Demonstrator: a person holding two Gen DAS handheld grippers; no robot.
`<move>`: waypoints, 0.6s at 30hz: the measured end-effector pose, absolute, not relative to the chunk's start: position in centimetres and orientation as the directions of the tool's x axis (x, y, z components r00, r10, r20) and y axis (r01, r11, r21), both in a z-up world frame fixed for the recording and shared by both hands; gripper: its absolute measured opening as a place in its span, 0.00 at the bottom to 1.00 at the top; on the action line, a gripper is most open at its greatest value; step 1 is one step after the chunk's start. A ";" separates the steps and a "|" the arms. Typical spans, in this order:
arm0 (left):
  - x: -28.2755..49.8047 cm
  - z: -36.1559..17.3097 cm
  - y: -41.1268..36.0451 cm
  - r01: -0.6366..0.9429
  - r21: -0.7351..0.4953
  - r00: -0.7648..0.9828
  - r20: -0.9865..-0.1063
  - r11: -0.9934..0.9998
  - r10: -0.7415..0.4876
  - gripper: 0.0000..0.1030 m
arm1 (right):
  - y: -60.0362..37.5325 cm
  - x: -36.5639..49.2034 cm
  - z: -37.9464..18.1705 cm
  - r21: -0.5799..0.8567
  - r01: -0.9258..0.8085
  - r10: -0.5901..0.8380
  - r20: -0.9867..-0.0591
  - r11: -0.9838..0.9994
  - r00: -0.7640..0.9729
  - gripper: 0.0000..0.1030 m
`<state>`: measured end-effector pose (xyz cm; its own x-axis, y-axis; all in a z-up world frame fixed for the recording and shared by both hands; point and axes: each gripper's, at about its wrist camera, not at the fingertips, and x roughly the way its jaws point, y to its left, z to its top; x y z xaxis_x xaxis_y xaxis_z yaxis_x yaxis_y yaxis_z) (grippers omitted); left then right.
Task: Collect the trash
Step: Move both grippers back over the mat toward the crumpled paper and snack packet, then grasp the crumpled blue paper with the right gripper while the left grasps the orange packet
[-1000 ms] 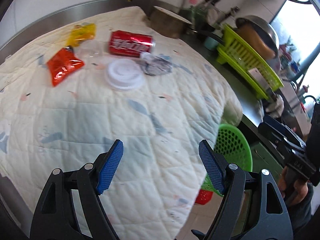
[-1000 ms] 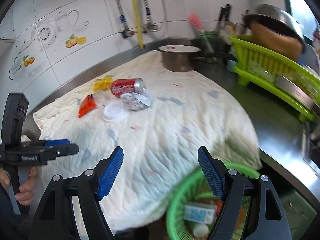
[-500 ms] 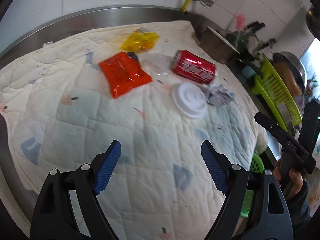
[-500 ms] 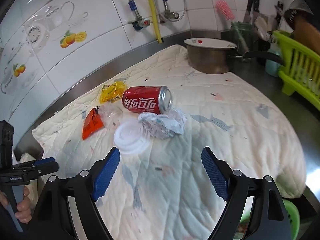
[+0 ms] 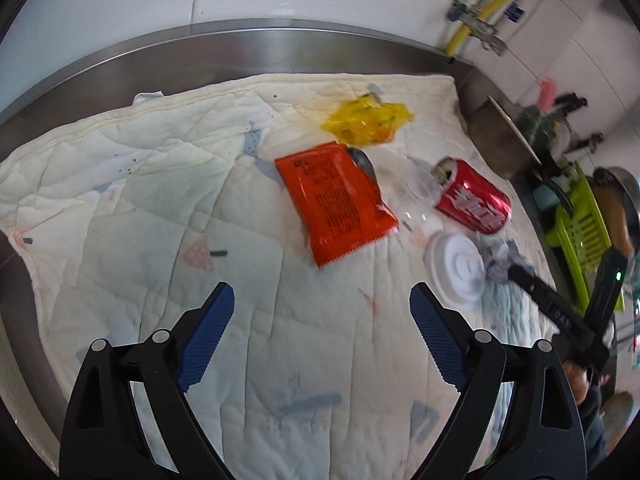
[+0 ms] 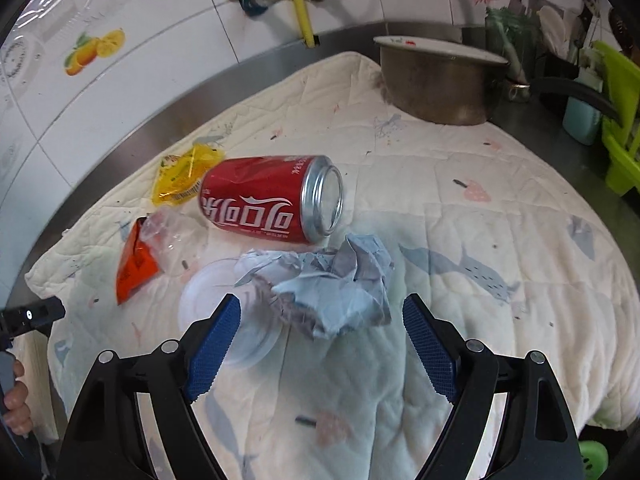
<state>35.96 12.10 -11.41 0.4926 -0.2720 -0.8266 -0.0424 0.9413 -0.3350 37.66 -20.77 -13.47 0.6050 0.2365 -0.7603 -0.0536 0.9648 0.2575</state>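
A quilted cream cloth [image 6: 460,240] covers a steel counter [image 5: 248,52], and the trash lies in a loose cluster on it. In the right wrist view the right gripper [image 6: 320,332] hangs just over a crumpled grey-blue paper wad [image 6: 332,288]; its jaws stand wide apart with nothing pinched, the wad lying just ahead of the blue pads. A red cola can [image 6: 272,200] lies on its side at 12 o'clock from the wad, touching or nearly touching it. A white plastic lid [image 6: 224,320] sits at 9 o'clock of the wad, partly under it. A clear crumpled wrapper [image 6: 172,236] rests at 10 o'clock, overlapping an orange snack packet [image 6: 134,276], and a yellow wrapper [image 6: 184,180] lies just beyond, beside the can's base. A metal pot [image 6: 440,84] stands at 1 o'clock, on the cloth's far corner.

In the left wrist view the left gripper [image 5: 320,332] is over bare cloth, its jaws opening with nothing between them. The orange snack packet [image 5: 336,208] lies at 12 o'clock from it, the yellow wrapper [image 5: 368,124] beyond, the can [image 5: 472,200] and lid [image 5: 456,272] at 2 o'clock. What looks like the paper wad [image 5: 500,256] is blurred there, next to the right gripper's black body [image 5: 560,316].
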 end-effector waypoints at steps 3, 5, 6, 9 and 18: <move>37.8 -11.8 12.2 -0.078 -0.345 0.485 -0.833 0.935 -0.267 0.86 | -20.7 38.4 -14.1 0.257 -0.055 0.238 -0.766 0.965 0.597 0.73; 39.1 -12.0 12.2 -0.098 -0.366 0.483 -0.831 0.925 -0.278 0.86 | -20.7 38.7 -14.4 0.263 -0.053 0.242 -0.769 0.963 0.592 0.70; 39.6 -12.1 12.2 -0.108 -0.365 0.481 -0.833 0.925 -0.273 0.86 | -20.7 38.8 -14.6 0.261 -0.051 0.240 -0.772 0.964 0.589 0.66; 41.7 -12.9 12.2 -0.159 -0.385 0.462 -0.843 0.909 -0.276 0.86 | -20.8 38.9 -15.1 0.264 -0.043 0.239 -0.777 0.963 0.582 0.56; 46.1 -14.8 11.9 -0.292 -0.460 0.408 -0.853 0.838 -0.326 0.91 | -21.0 38.6 -15.4 0.277 -0.051 0.254 -0.771 0.959 0.584 0.51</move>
